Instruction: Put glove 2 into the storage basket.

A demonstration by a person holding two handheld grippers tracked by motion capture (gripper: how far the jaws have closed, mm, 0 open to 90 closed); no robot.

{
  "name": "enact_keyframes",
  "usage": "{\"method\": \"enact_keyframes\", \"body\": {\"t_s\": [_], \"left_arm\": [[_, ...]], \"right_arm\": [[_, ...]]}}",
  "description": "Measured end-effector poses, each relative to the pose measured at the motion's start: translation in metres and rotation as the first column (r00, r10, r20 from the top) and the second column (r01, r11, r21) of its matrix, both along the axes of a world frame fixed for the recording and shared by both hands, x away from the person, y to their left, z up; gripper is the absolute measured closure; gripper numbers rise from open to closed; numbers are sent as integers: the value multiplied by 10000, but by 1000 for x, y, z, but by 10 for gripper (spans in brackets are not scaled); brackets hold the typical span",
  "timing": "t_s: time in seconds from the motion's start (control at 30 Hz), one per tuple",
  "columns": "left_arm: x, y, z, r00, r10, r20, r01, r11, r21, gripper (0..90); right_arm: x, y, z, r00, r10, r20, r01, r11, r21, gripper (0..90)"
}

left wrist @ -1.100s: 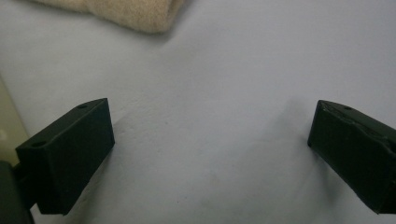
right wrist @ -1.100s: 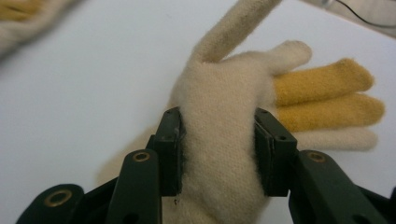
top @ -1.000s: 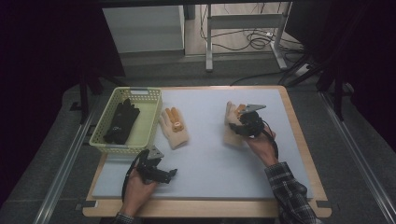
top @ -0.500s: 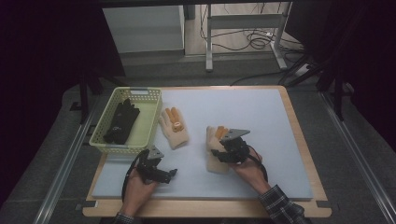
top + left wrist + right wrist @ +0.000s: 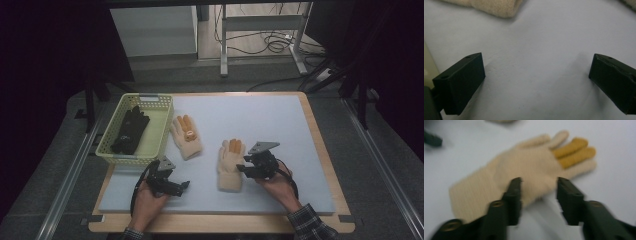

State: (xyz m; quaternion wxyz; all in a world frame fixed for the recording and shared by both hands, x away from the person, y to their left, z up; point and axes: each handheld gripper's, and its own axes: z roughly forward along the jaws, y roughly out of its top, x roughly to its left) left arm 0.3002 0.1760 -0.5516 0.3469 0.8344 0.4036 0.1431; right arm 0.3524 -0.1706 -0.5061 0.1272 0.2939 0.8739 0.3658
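The cream glove (image 5: pixel 230 163) with two orange fingers lies flat on the table (image 5: pixel 280 120), toward the near right of its middle. Its long axis runs near to far: the ribbed cuff faces the person and the fingertips point away toward the far edge. In the right gripper view the same glove (image 5: pixel 524 173) lies slantwise, cuff at lower left, fingertips at upper right.

The right gripper (image 5: pixel 250 169) sits just beside the glove's right edge, its fingers (image 5: pixel 515 192) spread, one over the palm edge and the other over bare table; they grip nothing.

The left gripper (image 5: pixel 176 186) rests at the near left, well apart from this glove, its fingers (image 5: pixel 461 80) spread wide over bare table.

A second cream glove (image 5: pixel 186 136) lies farther left, fingertips also pointing away. Beside it a yellow-green basket (image 5: pixel 161 131) holds a black glove (image 5: pixel 130 130).
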Motion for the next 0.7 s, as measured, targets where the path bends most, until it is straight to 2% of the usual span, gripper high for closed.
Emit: {"method": "enact_keyframes", "body": {"t_s": [0.03, 0.17, 0.33, 0.5, 0.7], "left_arm": [[0, 0, 0, 10000, -2, 1, 2, 10000, 0, 5], [0, 0, 0, 10000, 2, 0, -2, 10000, 1, 5], [0, 0, 0, 10000, 4, -3, -4, 10000, -1, 5], [0, 0, 0, 10000, 1, -1, -1, 10000, -2, 5], [0, 0, 0, 10000, 3, -2, -3, 10000, -3, 5]], "right_arm": [[-3, -4, -5, 10000, 21, -91, -21, 10000, -39, 669], [-4, -6, -8, 9999, 105, 24, -105, 9999, 18, 689], [5, 0, 2, 9997, 69, 227, -78, 9991, 417, 594], [25, 20, 8, 9996, 275, 54, -278, 9979, 579, 572], [51, 54, 10, 9978, 653, -102, -645, 9957, 663, 537]]}}
